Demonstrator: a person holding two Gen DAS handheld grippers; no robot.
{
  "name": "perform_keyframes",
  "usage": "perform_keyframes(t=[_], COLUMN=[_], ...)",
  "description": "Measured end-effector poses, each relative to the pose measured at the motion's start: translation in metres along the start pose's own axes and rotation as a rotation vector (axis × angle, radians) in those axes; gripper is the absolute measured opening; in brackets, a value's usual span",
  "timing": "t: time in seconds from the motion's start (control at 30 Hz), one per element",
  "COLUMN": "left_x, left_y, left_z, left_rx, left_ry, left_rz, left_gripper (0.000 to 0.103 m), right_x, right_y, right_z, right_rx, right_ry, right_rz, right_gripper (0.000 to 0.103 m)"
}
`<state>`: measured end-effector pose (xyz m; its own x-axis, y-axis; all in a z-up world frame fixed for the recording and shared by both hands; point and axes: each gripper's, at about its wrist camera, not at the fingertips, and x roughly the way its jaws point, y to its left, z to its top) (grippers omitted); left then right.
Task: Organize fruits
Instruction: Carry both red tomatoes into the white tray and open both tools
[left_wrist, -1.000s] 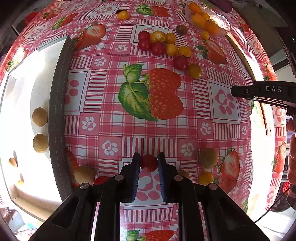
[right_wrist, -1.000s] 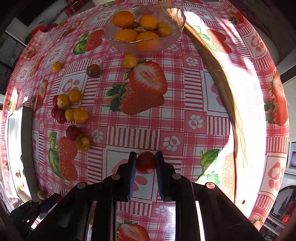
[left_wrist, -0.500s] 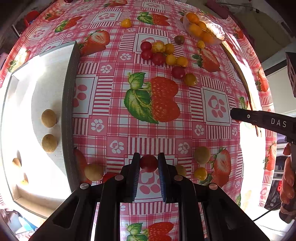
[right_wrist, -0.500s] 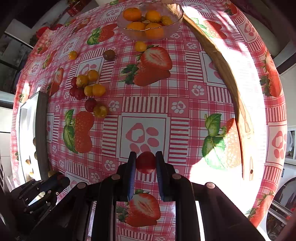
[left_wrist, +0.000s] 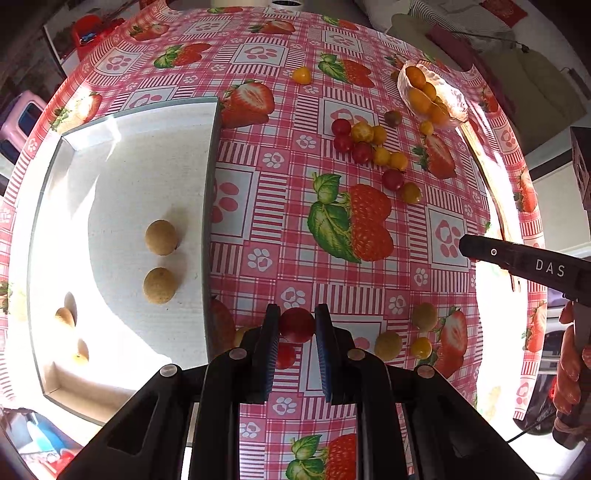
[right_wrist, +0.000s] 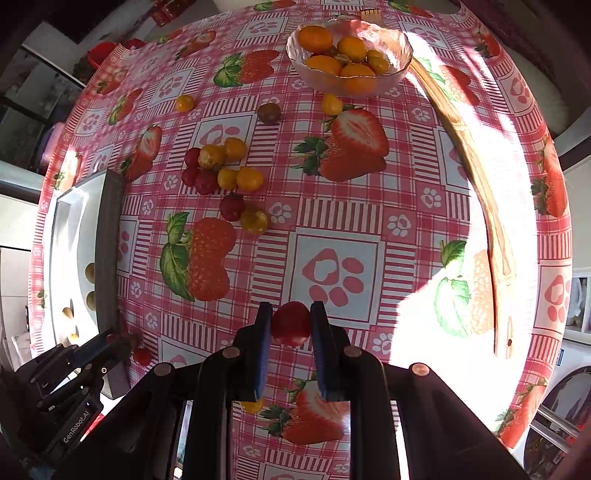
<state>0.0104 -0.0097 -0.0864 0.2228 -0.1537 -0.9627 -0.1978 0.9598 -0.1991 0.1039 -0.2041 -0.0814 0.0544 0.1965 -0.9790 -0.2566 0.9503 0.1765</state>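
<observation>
My left gripper (left_wrist: 295, 326) is shut on a red cherry tomato (left_wrist: 296, 325) and holds it above the table, just right of the white tray (left_wrist: 110, 155). Several brown longans (left_wrist: 160, 237) lie in the tray. My right gripper (right_wrist: 290, 324) is shut on another red cherry tomato (right_wrist: 290, 323) above the table's near middle. A cluster of red and yellow cherry tomatoes (right_wrist: 221, 166) lies on the strawberry-print cloth; the same cluster shows in the left wrist view (left_wrist: 369, 147). A glass bowl (right_wrist: 349, 55) at the far side holds orange fruits.
A long wooden fork (right_wrist: 476, 177) lies along the right side of the table. Loose yellow and brown fruits (left_wrist: 421, 325) sit near the front edge, and one red tomato (left_wrist: 286, 356) lies under my left gripper. A dark tomato (right_wrist: 269, 112) sits near the bowl.
Both grippers have risen and pulled back from the table, each still holding its tomato. The left view now takes in more of the tray; the right gripper has drawn away from the bowl.
</observation>
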Motion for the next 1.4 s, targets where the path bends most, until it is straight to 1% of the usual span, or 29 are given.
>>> perform_keyframes(t=[0.2, 0.5, 0.77, 0.97, 1.2, 1.4], left_x=[-0.008, -0.023, -0.029, -0.025, -0.01, 0.005], left_y=[0.026, 0.077, 0.13, 0.163, 0.184, 0.19], left_z=[0.0, -0.003, -0.001, 0.011, 0.025, 0.027], left_rx=[-0.051, -0.136, -0.212, -0.25, -0.267, -0.251], left_ry=[-0.022, -0.058, -0.089, -0.098, -0.089, -0.06], left_rz=[0.016, 0.047, 0.112, 0.148, 0.17, 0.186], left_gripper=[0.021, 0.021, 0.021, 0.021, 0.021, 0.021], right_x=[0.0, 0.004, 0.014, 0.027, 0.055, 0.081], right_y=[0.033, 0.09, 0.149, 0.198, 0.241, 0.253], right_z=[0.004, 0.016, 0.03, 0.044, 0.061, 0.071], right_rx=[-0.053, -0.145, -0.218, -0.277, -0.311, -0.295], right_ry=[-0.001, -0.002, 0.01, 0.018, 0.061, 0.103], right_rz=[0.011, 0.032, 0.07, 0.101, 0.115, 0.103], right_gripper=[0.023, 0.023, 0.023, 0.023, 0.023, 0.023])
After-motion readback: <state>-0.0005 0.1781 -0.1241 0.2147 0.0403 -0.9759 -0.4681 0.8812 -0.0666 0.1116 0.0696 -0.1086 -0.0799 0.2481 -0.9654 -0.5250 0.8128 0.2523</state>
